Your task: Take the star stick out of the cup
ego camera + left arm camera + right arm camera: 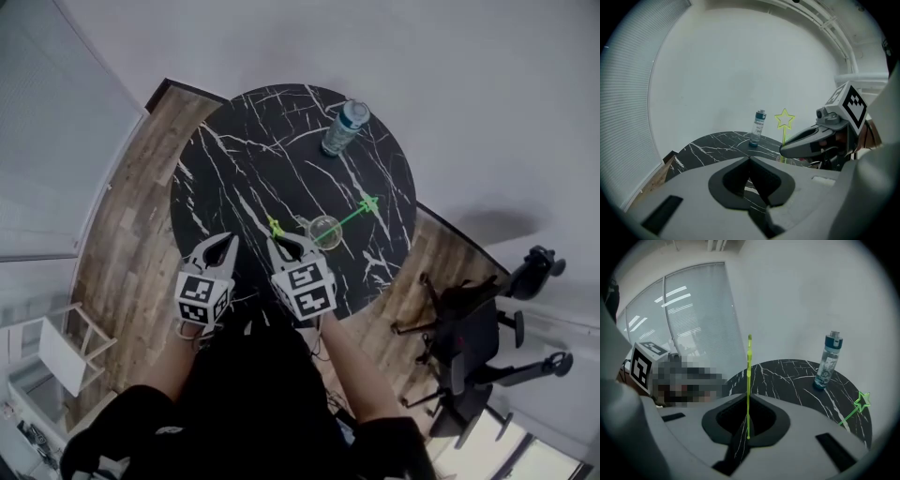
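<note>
A clear cup [325,230] stands on the round black marble table [244,159], near its front right. One green star stick [354,215] leans out of the cup toward the right, its star [862,401] low at the right of the right gripper view. My right gripper [281,244] is shut on a second green star stick [748,380], which stands upright between the jaws, left of the cup. Its star [784,119] faces the left gripper view. My left gripper [223,244] hovers beside the right one over the table's front edge, jaws together with nothing between them.
A clear water bottle with a blue cap [344,127] stands at the table's far right. Black office chairs [473,328] sit on the wood floor to the right. A white frame stool [66,342] is at the lower left.
</note>
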Demonstrator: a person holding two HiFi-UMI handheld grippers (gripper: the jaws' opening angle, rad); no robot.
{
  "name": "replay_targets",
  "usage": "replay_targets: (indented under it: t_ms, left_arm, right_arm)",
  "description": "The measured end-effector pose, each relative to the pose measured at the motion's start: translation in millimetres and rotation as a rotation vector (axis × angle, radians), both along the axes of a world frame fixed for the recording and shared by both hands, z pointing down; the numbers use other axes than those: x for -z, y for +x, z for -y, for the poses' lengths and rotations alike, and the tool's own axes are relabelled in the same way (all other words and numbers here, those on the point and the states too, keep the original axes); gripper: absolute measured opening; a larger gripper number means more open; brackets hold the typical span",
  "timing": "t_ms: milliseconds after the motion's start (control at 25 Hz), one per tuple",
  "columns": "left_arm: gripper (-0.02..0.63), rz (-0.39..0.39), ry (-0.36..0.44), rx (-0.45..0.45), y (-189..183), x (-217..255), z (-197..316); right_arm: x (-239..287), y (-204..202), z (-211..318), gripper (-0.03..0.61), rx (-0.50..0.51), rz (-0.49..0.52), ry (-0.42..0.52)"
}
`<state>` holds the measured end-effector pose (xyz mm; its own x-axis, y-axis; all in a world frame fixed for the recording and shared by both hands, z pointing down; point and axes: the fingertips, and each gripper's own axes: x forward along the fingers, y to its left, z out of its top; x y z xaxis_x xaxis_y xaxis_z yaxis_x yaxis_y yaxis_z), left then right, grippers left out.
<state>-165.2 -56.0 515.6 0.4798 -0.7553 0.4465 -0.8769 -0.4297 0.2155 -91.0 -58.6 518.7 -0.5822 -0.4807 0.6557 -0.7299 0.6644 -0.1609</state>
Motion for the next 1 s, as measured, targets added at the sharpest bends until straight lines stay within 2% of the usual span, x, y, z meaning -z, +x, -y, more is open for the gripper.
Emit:
replay_targets:
  t_ms: [520,1000]
  left_arm:
    - [-0.002,0.012,-0.107,0.063,-23,-49,-16]
    - [-0.002,0.023,-0.195,0.082,-33,-94,-19]
  right_arm:
    - [-69,-11,-6,0.006,0.071,-0.087,-0.138]
    - [-119,-23,6,0.006,0.074,-0.127,-0.181]
